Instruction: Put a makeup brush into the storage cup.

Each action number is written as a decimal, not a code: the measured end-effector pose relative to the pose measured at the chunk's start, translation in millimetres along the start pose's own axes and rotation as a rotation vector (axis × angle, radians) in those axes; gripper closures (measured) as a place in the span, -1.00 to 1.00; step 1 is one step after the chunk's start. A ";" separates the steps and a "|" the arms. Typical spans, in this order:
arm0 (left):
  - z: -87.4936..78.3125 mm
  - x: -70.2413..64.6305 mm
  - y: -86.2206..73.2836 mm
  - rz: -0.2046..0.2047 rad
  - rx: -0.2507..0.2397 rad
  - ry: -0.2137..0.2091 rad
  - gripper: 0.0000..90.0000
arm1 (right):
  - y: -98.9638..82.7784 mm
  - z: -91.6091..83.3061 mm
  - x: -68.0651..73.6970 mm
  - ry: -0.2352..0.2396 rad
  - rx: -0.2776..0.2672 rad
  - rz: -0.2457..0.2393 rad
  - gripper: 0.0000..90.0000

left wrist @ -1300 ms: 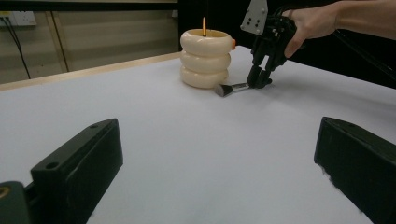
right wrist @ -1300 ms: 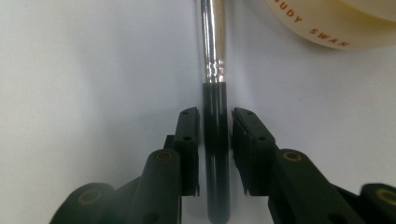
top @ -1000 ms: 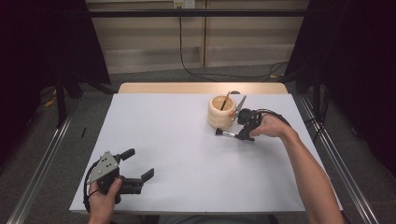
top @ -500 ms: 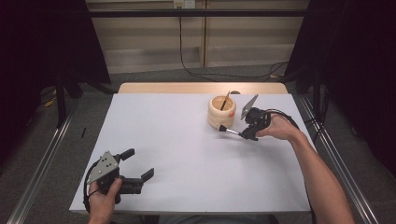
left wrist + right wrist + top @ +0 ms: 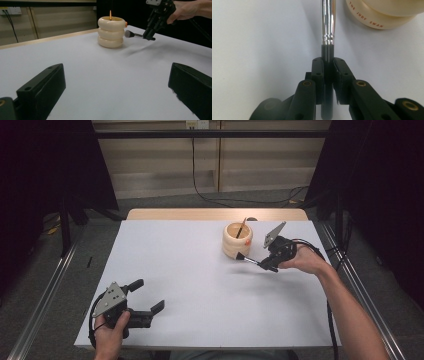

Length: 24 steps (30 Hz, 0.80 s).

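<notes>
Right now the right claw [image 5: 264, 264] is clenched on the dark handle of a makeup brush [image 5: 327, 30], its two jaws pinching the handle just behind the silver ferrule. From that grip the brush runs straight out along the claw's own line, so its long axis points away from the hand and toward the cream holder [image 5: 237, 240], a squat pot of three stacked rings. Seen from the left gripper view, the brush lies roughly level above the tabletop [image 5: 200, 285], and its pale bristle head [image 5: 128, 33] sits just beside the holder's side wall, below the rim, with a thin stick already standing inside the pot. That is the relation the next move likely turns on: the head is beside the holder and low, so the brush would need to rise and tip before it could enter the opening. The right hand is far nearer the holder. The left claw [image 5: 145, 301] rests released, jaws wide apart, well away from the holder, grasping nothing.
</notes>
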<state>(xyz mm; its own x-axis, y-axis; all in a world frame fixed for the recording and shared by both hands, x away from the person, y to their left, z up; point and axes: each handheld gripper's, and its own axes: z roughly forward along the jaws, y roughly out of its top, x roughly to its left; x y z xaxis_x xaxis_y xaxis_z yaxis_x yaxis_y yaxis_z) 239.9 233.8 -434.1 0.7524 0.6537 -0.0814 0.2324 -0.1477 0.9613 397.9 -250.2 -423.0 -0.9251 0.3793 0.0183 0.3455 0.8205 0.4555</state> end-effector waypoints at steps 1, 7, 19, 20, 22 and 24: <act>0.2 -0.1 0.0 0.000 0.001 0.001 -0.97 | -0.9 -1.4 0.9 -0.002 -0.005 0.000 0.78; 0.1 0.6 -0.1 -0.001 -0.003 0.003 -0.97 | -5.0 -7.3 5.9 -0.019 -0.044 0.011 0.78; -0.9 0.4 0.1 -0.004 -0.005 0.003 -0.97 | -9.0 -22.9 14.8 -0.062 -0.138 0.021 0.78; -1.0 0.6 0.2 0.000 -0.005 0.004 -0.97 | -9.7 -22.8 15.9 -0.062 -0.148 0.024 0.78; -1.0 0.4 0.3 0.000 -0.005 0.003 -0.97 | -10.8 -22.6 17.5 -0.076 -0.150 0.021 0.78; -0.8 0.5 0.2 -0.001 -0.004 0.003 -0.97 | -11.6 -21.5 19.3 -0.076 -0.154 0.022 0.78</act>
<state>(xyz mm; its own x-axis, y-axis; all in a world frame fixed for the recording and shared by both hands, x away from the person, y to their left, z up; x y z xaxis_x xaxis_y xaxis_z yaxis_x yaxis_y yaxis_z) 239.8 234.7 -433.7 0.7502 0.6562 -0.0815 0.2307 -0.1442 0.9623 372.7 -261.6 -408.7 -0.9007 0.4331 -0.0351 0.3321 0.7383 0.5871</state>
